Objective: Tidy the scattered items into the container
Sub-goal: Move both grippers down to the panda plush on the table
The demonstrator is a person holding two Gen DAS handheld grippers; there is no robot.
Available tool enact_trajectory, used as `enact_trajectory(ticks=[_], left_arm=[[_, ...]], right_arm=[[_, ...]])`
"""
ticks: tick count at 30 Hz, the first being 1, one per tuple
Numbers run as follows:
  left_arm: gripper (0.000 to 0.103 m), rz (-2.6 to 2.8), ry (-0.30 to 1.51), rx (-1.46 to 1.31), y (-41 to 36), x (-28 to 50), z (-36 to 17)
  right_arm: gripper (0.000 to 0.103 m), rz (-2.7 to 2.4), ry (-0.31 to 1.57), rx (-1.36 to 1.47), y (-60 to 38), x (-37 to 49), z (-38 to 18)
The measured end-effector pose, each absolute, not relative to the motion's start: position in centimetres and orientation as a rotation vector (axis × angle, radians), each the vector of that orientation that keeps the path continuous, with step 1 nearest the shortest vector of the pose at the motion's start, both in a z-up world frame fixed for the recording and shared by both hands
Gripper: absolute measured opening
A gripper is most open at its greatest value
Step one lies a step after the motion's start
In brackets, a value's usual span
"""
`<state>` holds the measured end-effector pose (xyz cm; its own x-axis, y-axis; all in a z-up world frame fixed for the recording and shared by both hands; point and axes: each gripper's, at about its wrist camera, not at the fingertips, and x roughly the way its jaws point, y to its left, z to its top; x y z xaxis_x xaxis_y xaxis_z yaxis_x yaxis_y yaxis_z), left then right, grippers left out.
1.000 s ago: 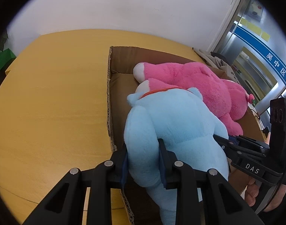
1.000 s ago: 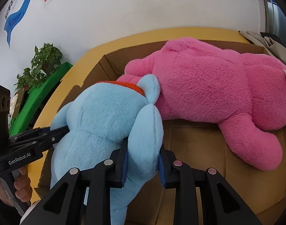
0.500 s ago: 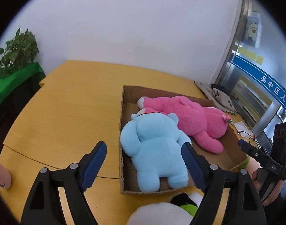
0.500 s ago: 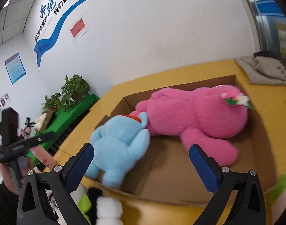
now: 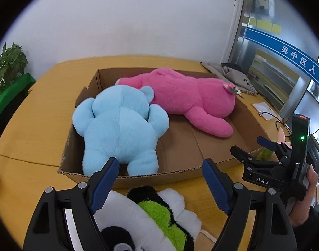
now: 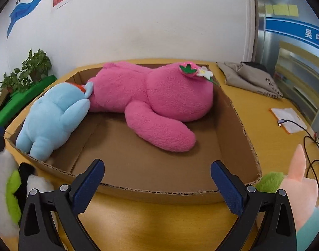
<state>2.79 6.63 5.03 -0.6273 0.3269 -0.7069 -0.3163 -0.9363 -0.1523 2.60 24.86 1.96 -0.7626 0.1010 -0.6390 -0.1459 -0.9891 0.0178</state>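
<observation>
Lying inside cardboard box (image 6: 232, 113): blue plush (image 5: 119, 125) beside pink plush (image 5: 186, 98).

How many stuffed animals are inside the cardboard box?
2: the blue plush at the box's left end, the pink plush along its back. Others lie outside on the table.
</observation>
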Motion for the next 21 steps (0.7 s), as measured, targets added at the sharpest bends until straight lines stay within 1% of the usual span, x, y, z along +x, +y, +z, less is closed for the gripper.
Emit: enact_trajectory(ticks=[2,6,9,13,21], left_arm=[[0.082,2.528,-0.023,-1.112,7.9,3.1,4.7],[0.082,2.514,0.028,-1.119,10.5,2.9,4.2],[0.082,2.475,-0.002,-1.169,11.7,2.0,3.1],[0.081,2.492,0.039,-1.187,12.8,1.5,1.9],[0.081,2.545,0.039,-1.151,13.1,1.6,1.3]], right_arm=[[0.103,2.832,0.091,-0.986,24.9,2.4,1.6],[0.103,2.854,0.078,-0.876,24.7,2.9,1.1],[0.103,2.869,0.068,-0.804,24.6,3.4,0.8],[0.103,2.883,0.058,-0.781,24.6,3.6,0.8],[0.103,2.904,0.039,-0.775,24.6,3.8,0.6]])
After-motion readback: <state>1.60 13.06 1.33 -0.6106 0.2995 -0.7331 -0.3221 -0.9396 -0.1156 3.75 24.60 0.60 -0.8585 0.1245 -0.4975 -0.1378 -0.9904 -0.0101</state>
